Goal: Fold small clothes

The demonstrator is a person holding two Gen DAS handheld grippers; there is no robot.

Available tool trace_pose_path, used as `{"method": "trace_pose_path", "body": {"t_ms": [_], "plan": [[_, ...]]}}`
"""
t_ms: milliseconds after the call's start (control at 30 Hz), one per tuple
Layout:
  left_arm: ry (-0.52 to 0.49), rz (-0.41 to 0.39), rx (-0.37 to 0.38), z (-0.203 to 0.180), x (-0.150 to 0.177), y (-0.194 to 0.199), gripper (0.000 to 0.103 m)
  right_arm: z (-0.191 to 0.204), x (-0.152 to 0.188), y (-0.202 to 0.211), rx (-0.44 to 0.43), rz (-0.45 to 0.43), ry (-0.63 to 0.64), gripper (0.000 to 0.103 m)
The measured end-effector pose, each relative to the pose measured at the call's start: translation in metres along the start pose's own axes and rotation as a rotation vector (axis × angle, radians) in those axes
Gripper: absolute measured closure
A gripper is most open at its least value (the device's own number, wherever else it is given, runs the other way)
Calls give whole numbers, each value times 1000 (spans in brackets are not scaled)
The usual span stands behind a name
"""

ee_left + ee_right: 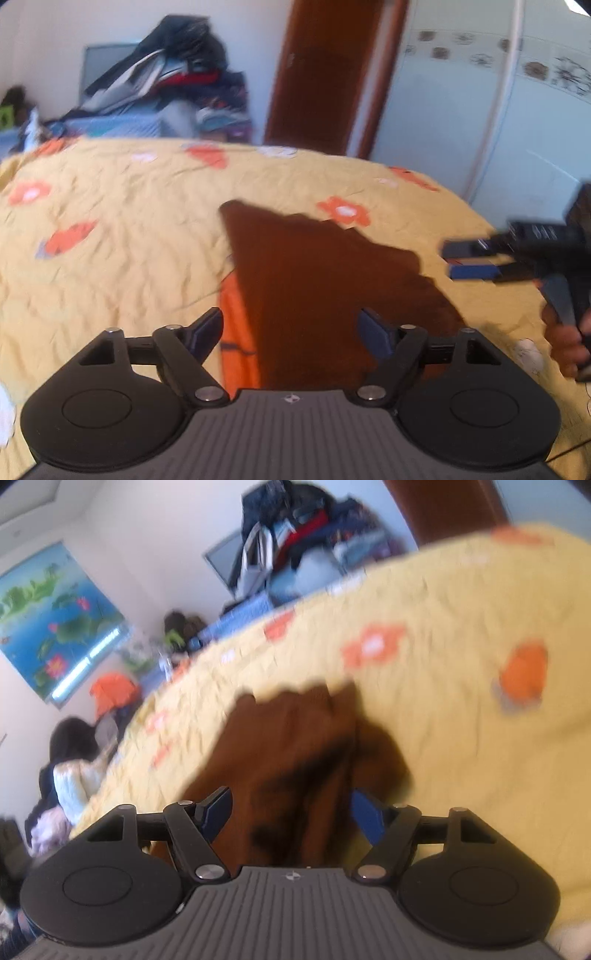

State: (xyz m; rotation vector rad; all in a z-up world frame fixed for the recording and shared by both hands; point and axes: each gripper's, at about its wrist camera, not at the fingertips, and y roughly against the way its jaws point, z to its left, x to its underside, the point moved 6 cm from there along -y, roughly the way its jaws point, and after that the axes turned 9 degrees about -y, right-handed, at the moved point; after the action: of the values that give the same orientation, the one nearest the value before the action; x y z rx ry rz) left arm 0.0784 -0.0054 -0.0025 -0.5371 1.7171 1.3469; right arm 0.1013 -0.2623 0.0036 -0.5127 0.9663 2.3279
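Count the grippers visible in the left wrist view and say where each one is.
2. The left gripper fills the bottom foreground, jaws open over the brown garment. The right gripper enters from the right edge, over the yellow bedspread. None seems hidden.

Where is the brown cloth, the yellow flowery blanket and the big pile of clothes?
brown cloth [314, 280]: left wrist view, middle of its flat part.
yellow flowery blanket [122, 236]: left wrist view, bare wrinkled part.
pile of clothes [295, 528]: right wrist view, middle of the heap.
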Motion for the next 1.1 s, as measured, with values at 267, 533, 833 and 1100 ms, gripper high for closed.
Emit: {"method": "trace_pose_path", "body": {"t_ms": [267,533,833,1100], "plan": [[-203,93,-24,-31,28,-58,11,17,6,-100,89,175,187,7],[-159,21,-118,-2,33,15,11,33,27,-32,60,107,243,7],[-282,72,-157,-24,54,-6,16,33,59,0,-12,192,105,32],[-224,120,-104,-28,54,-6,87,34,70,-11,-20,278,138,87]]}}
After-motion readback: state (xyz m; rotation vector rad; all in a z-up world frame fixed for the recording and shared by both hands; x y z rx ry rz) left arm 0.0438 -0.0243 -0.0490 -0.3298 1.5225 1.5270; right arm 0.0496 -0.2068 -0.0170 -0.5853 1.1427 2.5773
